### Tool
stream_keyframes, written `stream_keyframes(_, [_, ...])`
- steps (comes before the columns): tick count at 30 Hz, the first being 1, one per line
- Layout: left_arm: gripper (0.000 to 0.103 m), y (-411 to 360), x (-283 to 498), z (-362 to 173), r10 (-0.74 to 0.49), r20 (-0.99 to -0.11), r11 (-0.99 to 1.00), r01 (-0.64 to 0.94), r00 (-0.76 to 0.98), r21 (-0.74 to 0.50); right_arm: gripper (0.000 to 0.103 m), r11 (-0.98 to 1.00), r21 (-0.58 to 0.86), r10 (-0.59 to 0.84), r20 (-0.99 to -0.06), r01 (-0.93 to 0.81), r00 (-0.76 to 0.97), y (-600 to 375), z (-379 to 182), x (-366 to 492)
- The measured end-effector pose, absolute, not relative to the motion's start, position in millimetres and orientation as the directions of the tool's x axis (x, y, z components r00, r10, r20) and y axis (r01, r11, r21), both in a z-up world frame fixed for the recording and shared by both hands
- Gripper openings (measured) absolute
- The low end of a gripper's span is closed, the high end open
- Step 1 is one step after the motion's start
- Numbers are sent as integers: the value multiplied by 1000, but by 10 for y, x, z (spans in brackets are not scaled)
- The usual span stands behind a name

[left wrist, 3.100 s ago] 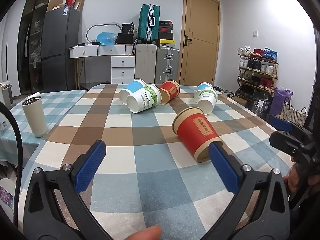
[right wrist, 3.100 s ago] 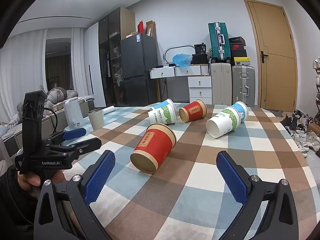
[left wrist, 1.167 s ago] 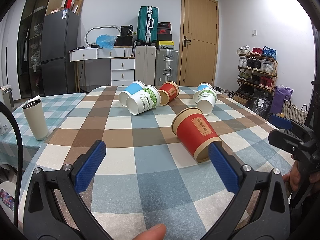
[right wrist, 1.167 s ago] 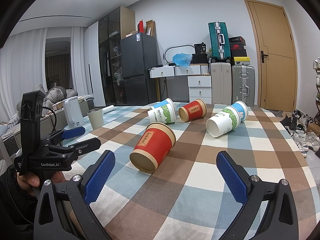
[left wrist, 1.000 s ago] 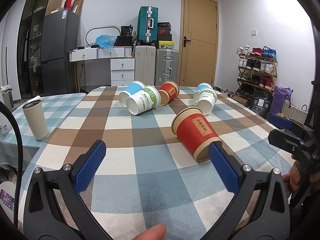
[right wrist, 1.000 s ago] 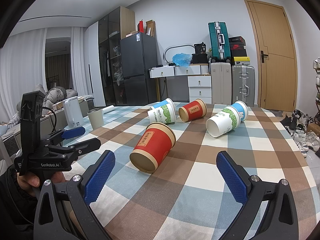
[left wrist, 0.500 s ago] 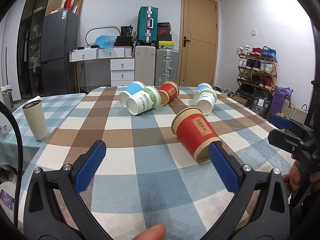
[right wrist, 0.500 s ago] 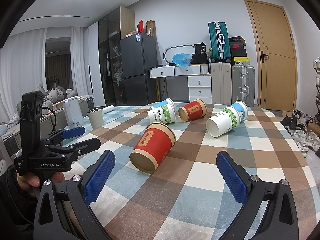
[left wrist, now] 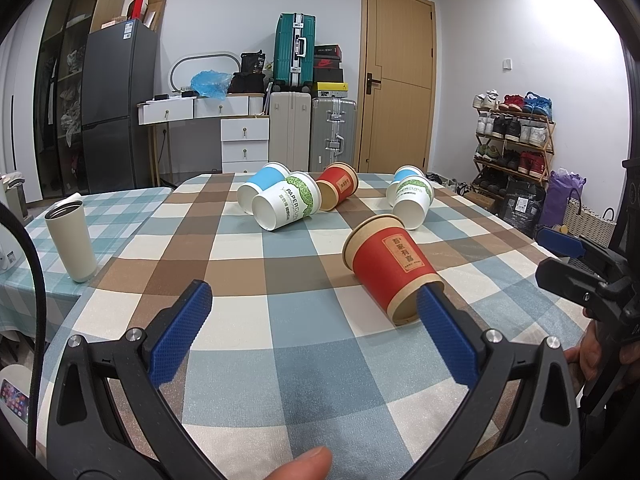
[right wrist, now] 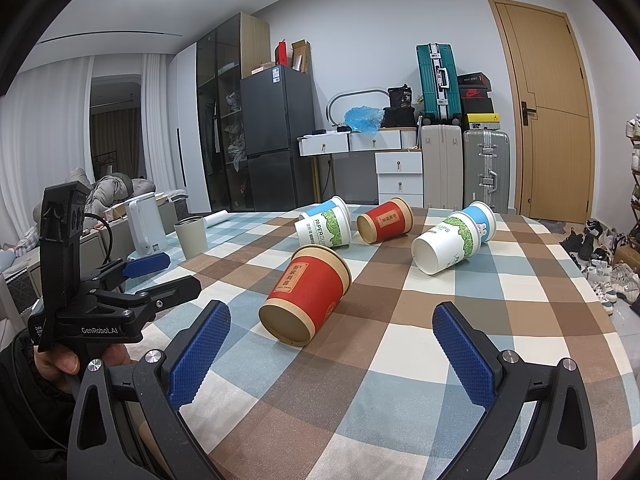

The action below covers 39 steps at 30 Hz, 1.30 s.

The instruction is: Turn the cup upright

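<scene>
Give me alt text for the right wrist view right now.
The open right gripper hovers low over a checked table, facing a red paper cup lying on its side. Five more tipped paper cups lie beyond it. At left, the open left gripper waits beside the table.

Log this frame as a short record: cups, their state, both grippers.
surface: checked tablecloth
cups_on_side: six, none upright
nearest_cup: red cup on its side, mouth toward the grippers
far_cups: white-green cup beside blue cup; second red cup; white-green cup with blue cup behind it
off_task: tumbler upright on the adjoining table
left gripper: open, holding nothing
right gripper: open, holding nothing
</scene>
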<state>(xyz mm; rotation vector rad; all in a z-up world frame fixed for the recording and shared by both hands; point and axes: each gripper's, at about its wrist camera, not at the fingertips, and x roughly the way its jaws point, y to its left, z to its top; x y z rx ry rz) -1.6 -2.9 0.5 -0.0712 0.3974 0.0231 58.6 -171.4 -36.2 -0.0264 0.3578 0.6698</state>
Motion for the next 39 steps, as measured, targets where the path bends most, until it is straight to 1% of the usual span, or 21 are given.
stream_keyframes(15, [102,-4,-31,43,-3,-393,997,-29,919,-77,103,789,90,599,-335,-608,727,-1694,-359,603])
stream_keyframes(19, [102,-7,15,72,-27,-423,996,-12,906,-88,103,789,88,598,-339,-609,726,-1730,-362,585])
stream_keyframes(23, [102,-30,43,71,-29,-432,996,-9,901,-88,103,801,86,581,-354,-593,733,-1695,-365,658])
stream_keyframes(29, [102,-142,125,92,-27,-468,996,-13,884,-83,103,821,79,549,-380,-565,745,-1715,-356,705])
stream_keyframes(33, [102,-242,266,87,-25,-510,997,-17,860,-78,103,845,92,516,-401,-527,757,-1777,-354,750])
stream_keyframes(39, [102,-343,546,37,-52,-579,994,-14,814,-110,103,871,90,475,-410,-483,779,-1855,-341,801])
